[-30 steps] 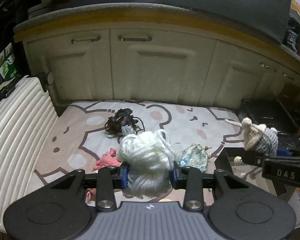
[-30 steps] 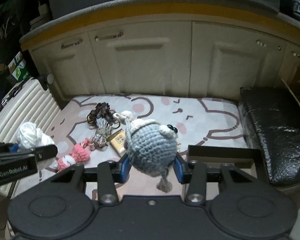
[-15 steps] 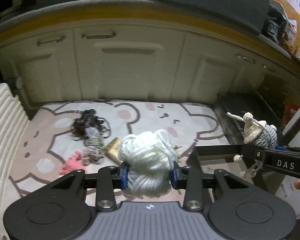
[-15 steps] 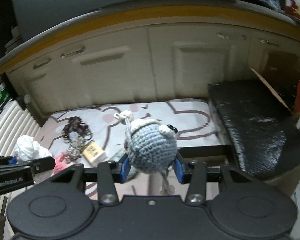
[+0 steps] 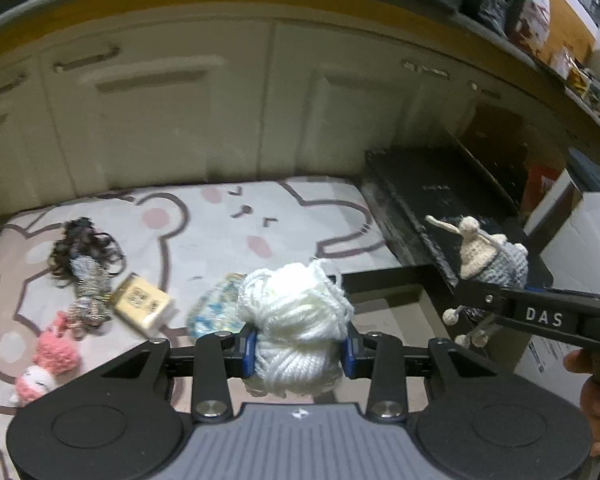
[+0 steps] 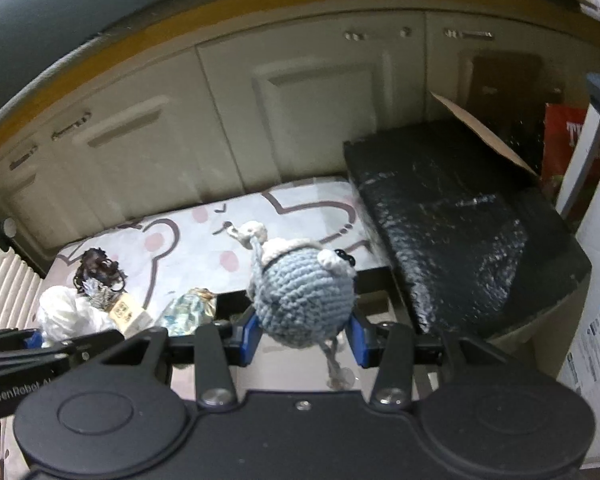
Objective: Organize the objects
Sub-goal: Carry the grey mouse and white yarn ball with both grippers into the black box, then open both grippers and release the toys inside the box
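My left gripper (image 5: 299, 350) is shut on a ball of white yarn (image 5: 296, 320), held above the near edge of a black tray (image 5: 384, 278). To its right my right gripper (image 6: 302, 338) is shut on a blue-grey crochet toy (image 6: 302, 294) with a cream hat, seen from the side in the left wrist view as the crochet toy (image 5: 492, 258). On the cartoon-bear mat (image 5: 228, 236) lie a pink crochet toy (image 5: 48, 358), a dark hairy bundle (image 5: 86, 256), a tan card pack (image 5: 142, 304) and a blue-patterned pouch (image 5: 214, 312).
A black padded block (image 6: 460, 220) stands right of the mat, with a cardboard flap (image 6: 484, 136) and a red box (image 6: 560, 140) behind it. Cream cabinet doors (image 5: 172, 112) close the back. A ribbed white suitcase (image 6: 4, 280) borders the left. A hand (image 5: 592, 396) holds the right gripper.
Both grippers have swung to the right and slightly down with their loads. The mat objects slid left in view; the black tray and padded block came nearer.
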A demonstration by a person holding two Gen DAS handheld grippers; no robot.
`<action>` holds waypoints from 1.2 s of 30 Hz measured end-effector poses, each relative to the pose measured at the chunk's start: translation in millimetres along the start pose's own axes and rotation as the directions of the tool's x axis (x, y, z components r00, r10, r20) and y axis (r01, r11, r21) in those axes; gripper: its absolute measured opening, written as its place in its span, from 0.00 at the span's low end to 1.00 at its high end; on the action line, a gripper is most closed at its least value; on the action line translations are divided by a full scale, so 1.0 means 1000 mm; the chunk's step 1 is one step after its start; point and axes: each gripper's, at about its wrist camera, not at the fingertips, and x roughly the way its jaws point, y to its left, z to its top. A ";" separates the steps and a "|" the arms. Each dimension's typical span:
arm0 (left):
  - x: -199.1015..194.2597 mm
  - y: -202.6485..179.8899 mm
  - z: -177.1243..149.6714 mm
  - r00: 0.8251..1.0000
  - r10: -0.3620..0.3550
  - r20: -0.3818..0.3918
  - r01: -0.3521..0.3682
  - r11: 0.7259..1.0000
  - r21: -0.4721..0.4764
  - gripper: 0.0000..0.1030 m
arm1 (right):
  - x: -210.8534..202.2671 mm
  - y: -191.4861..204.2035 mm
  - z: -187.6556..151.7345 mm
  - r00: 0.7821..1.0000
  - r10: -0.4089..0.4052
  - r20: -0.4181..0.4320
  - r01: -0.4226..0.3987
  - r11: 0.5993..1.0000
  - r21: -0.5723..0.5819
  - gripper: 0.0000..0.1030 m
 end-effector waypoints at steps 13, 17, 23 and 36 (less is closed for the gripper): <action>0.060 -0.035 -0.010 0.982 -0.061 -0.178 0.073 0.995 0.062 0.39 | 0.042 -0.026 -0.018 0.978 -0.010 -0.208 0.020 0.999 0.043 0.44; 0.072 -0.042 -0.013 0.974 -0.076 -0.215 0.092 0.993 0.067 0.39 | 0.047 -0.029 -0.020 0.970 -0.024 -0.240 0.033 0.999 0.035 0.44; 0.083 -0.054 -0.018 0.968 -0.063 -0.244 0.089 0.991 0.097 0.46 | 0.053 -0.033 -0.022 0.963 -0.037 -0.268 0.047 0.998 0.030 0.45; 0.086 -0.057 -0.020 0.967 -0.030 -0.253 0.064 0.990 0.127 0.62 | 0.057 -0.038 -0.025 0.950 -0.076 -0.302 0.090 0.995 0.034 0.46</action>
